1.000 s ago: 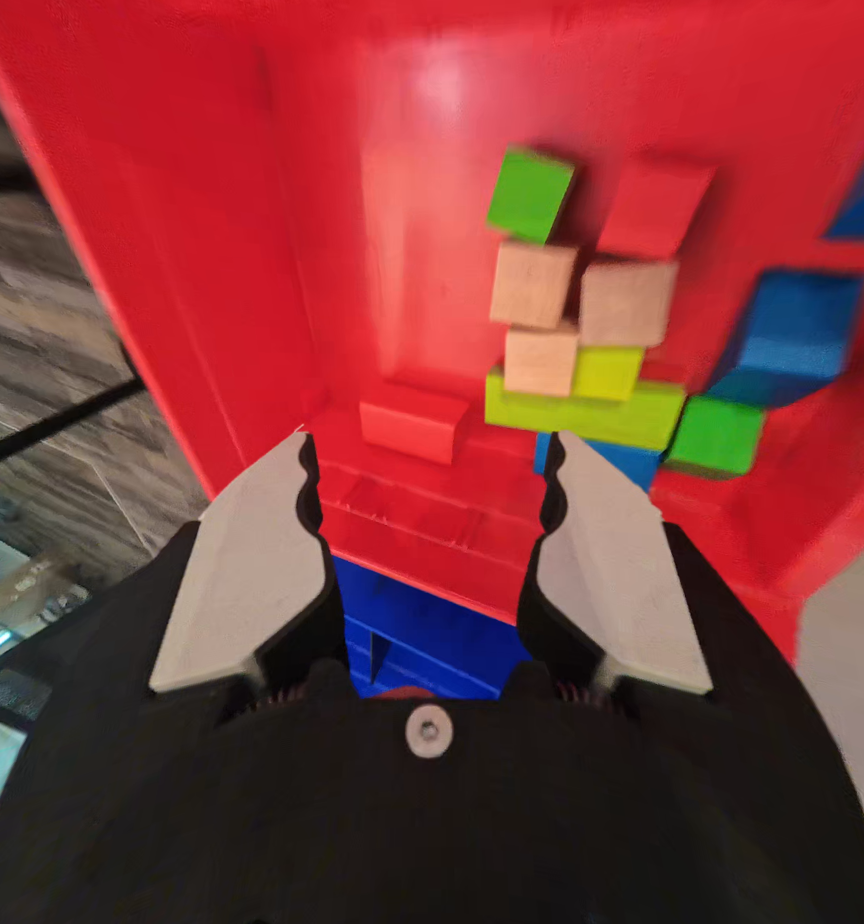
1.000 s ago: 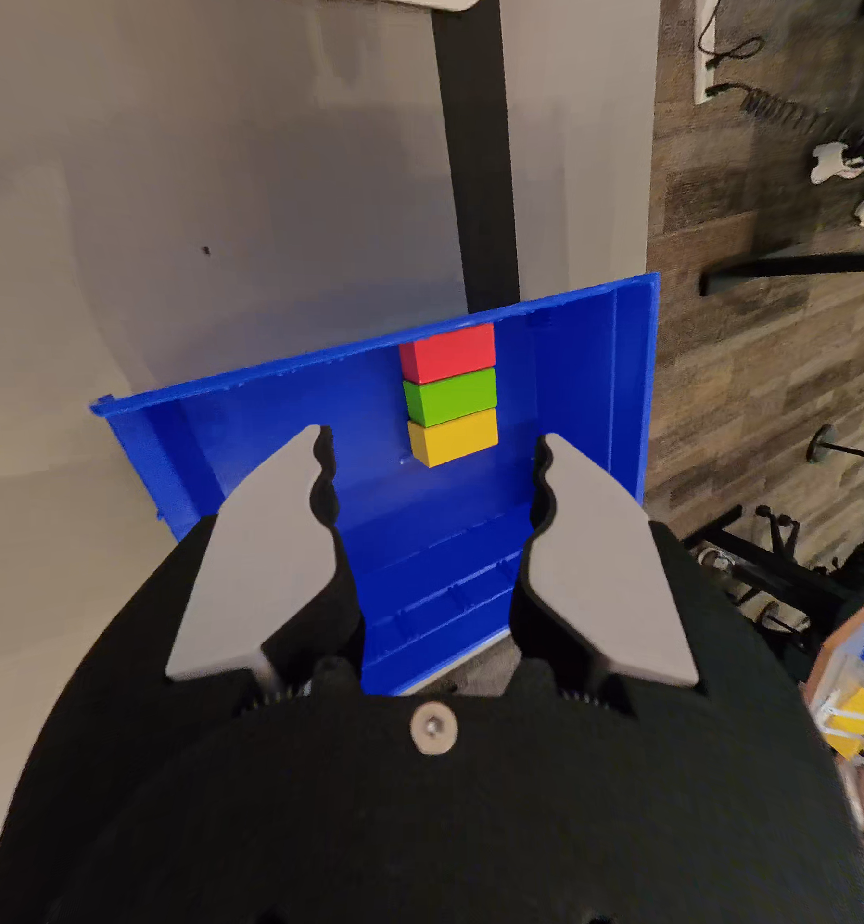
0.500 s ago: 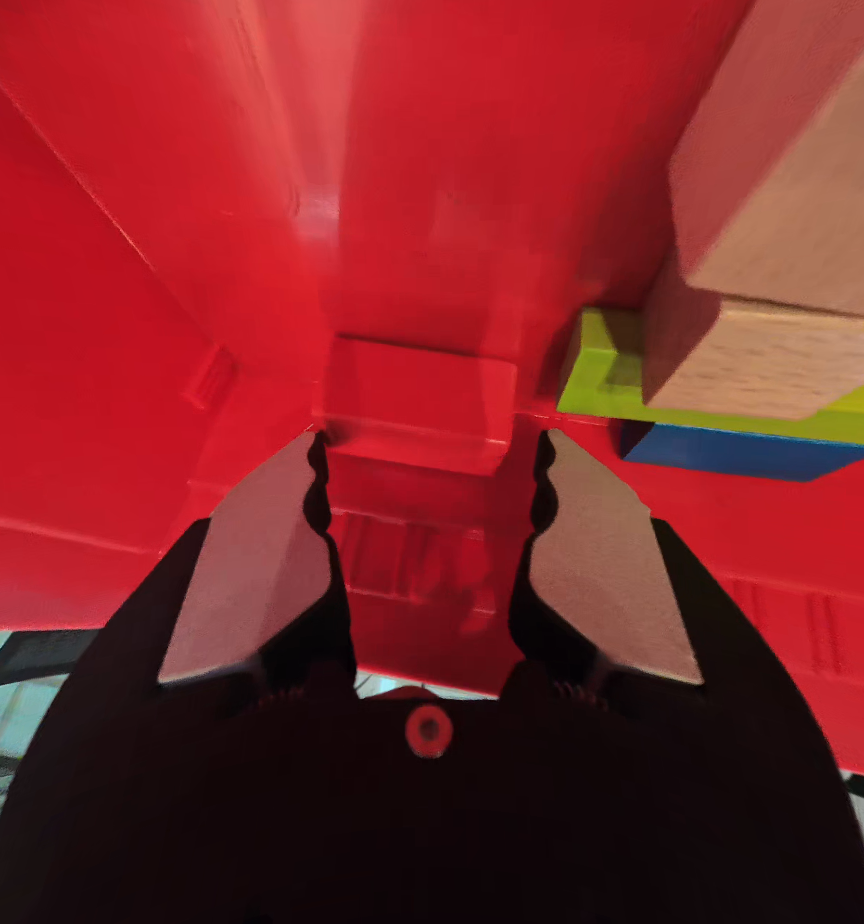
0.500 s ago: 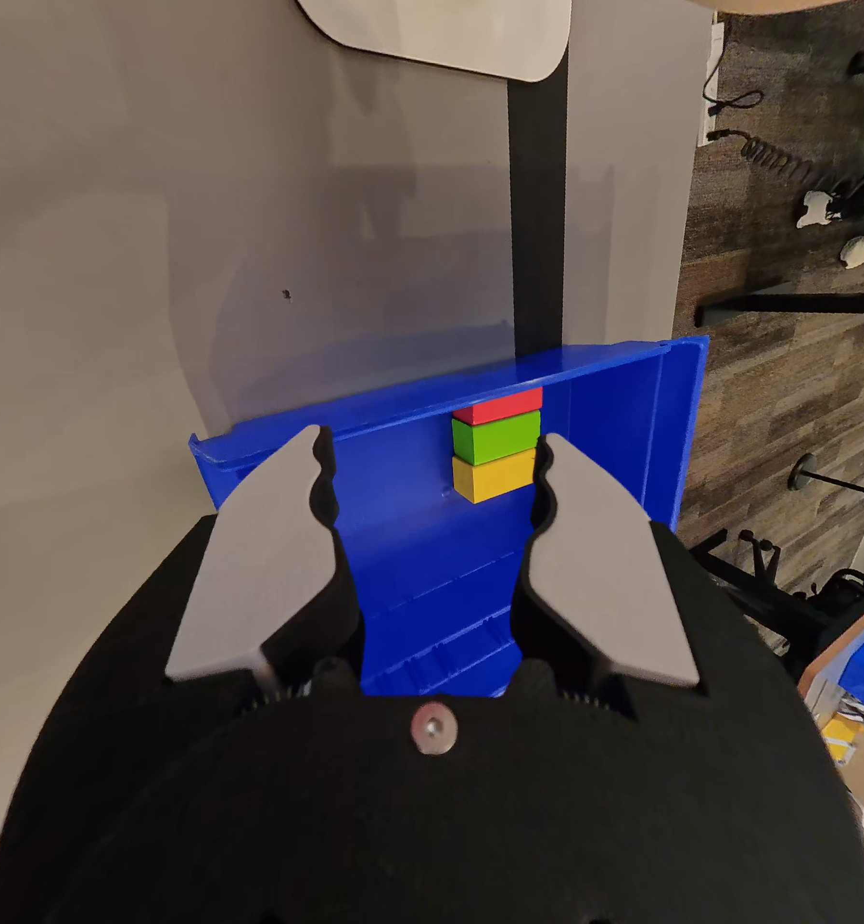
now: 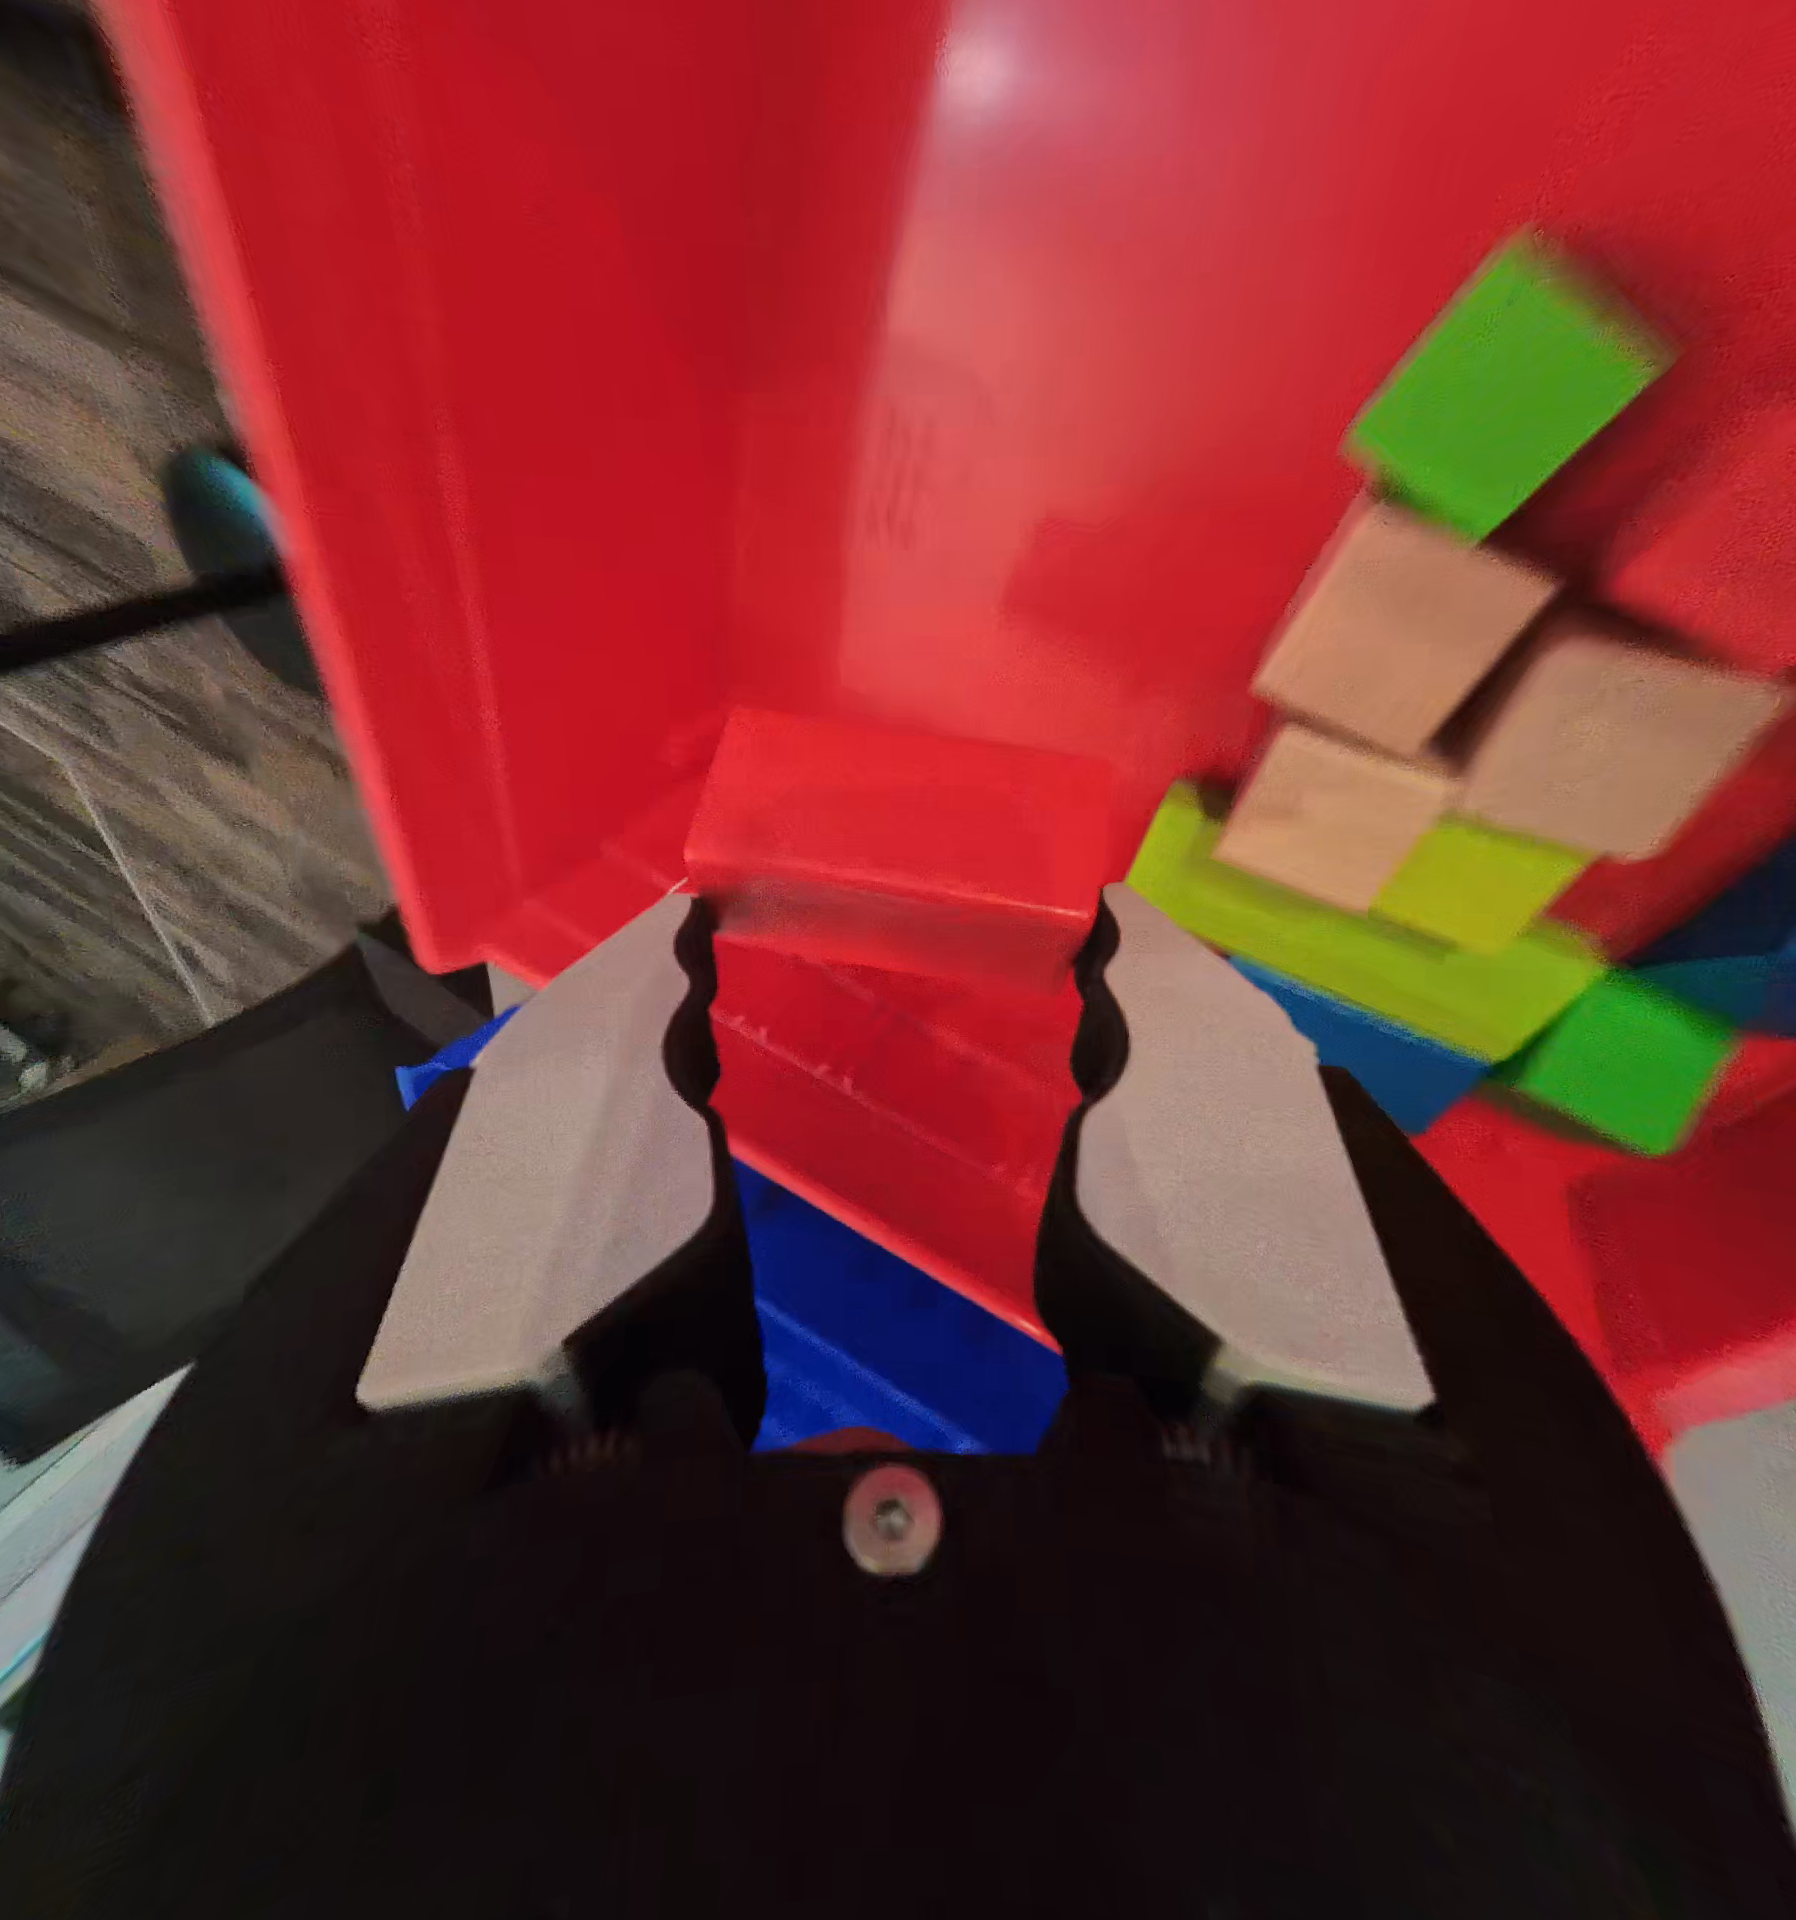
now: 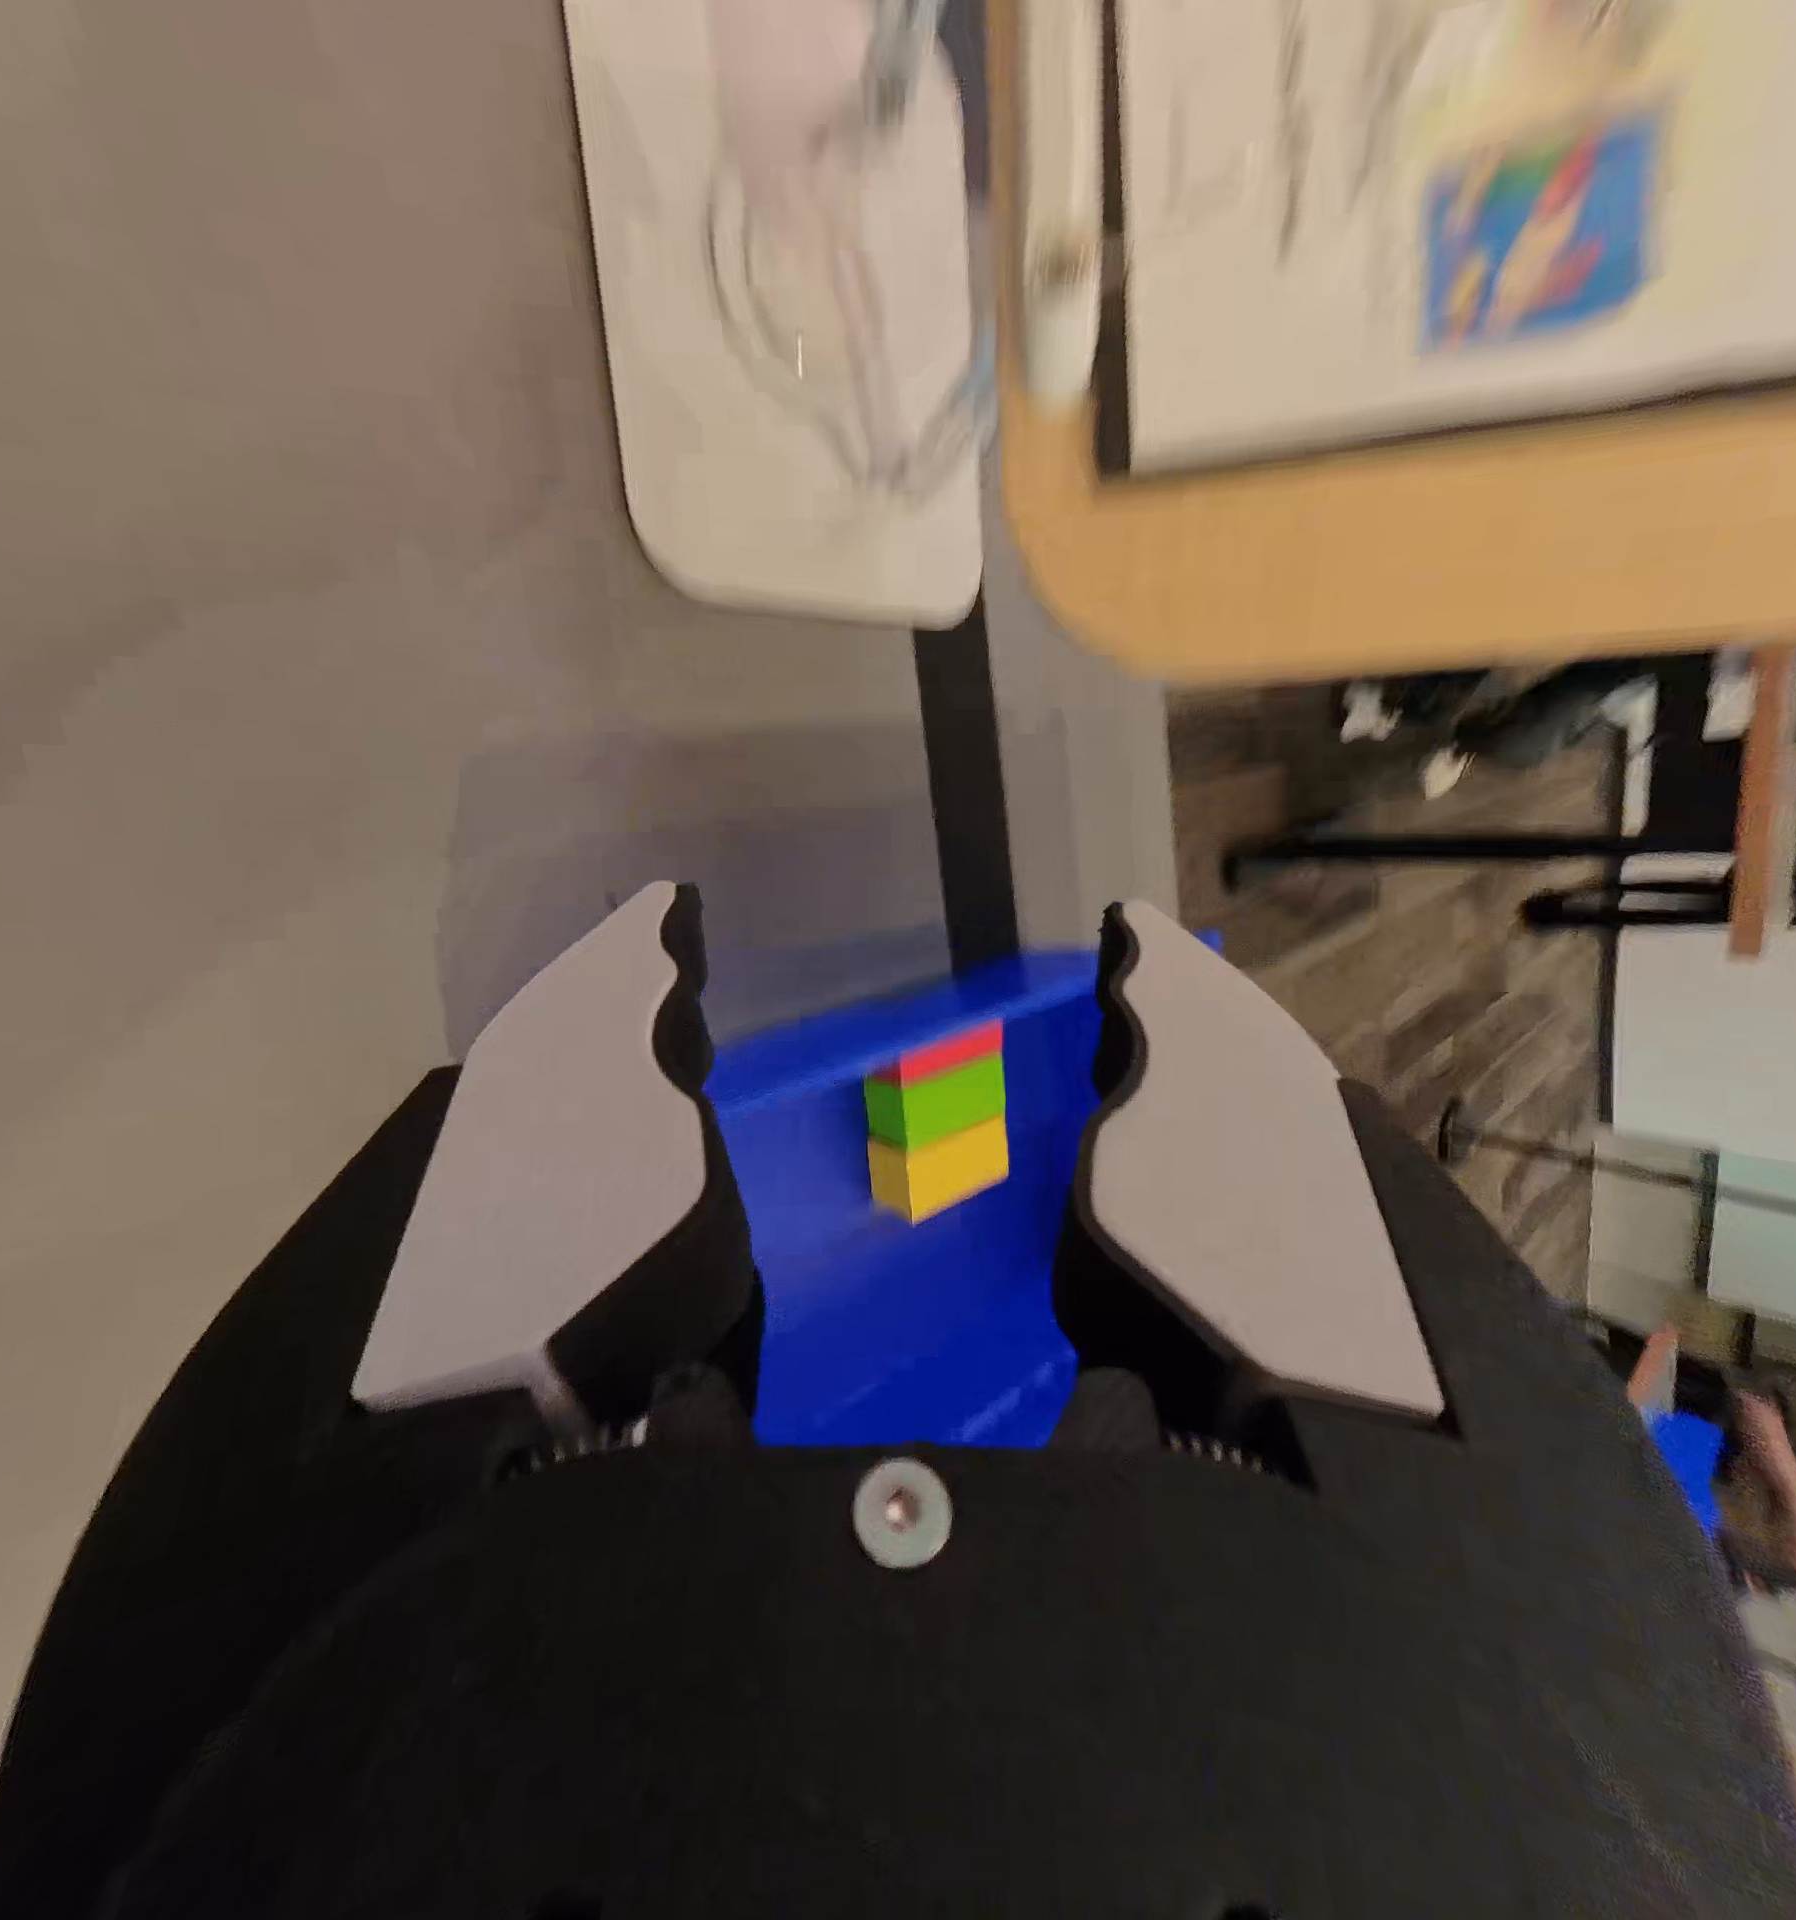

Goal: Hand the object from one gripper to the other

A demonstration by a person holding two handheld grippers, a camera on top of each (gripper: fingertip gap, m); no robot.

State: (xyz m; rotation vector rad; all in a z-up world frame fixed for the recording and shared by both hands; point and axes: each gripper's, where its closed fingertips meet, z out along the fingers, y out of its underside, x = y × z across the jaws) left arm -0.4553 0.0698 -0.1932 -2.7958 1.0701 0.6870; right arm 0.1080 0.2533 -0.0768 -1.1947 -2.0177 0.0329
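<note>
In the left wrist view my left gripper (image 5: pixel 894 935) is shut on a red block (image 5: pixel 894 821). Both fingertips press its two ends, and it is held just off the corner of the red bin (image 5: pixel 582 416). In the right wrist view my right gripper (image 6: pixel 899 935) is open and empty. It hovers over a blue bin (image 6: pixel 873 1299) that holds a small stack of a red block (image 6: pixel 956 1044), a green block (image 6: pixel 946 1096) and a yellow block (image 6: pixel 946 1169). Neither view shows the other gripper.
A pile of green (image 5: pixel 1496 384), plain wooden (image 5: pixel 1393 623), lime (image 5: pixel 1372 956) and blue (image 5: pixel 1361 1049) blocks lies in the red bin, to the right of the held block. A blue bin edge (image 5: pixel 873 1309) shows below the red bin. A black post (image 6: pixel 961 790) and a wooden table edge (image 6: pixel 1393 561) lie beyond the right gripper. Spacing between my two grippers at the tips: around 60 cm.
My left gripper went down into the red bin, closed on the red block and has drawn back with it. My right gripper tilted up over the blue bin and stayed open.
</note>
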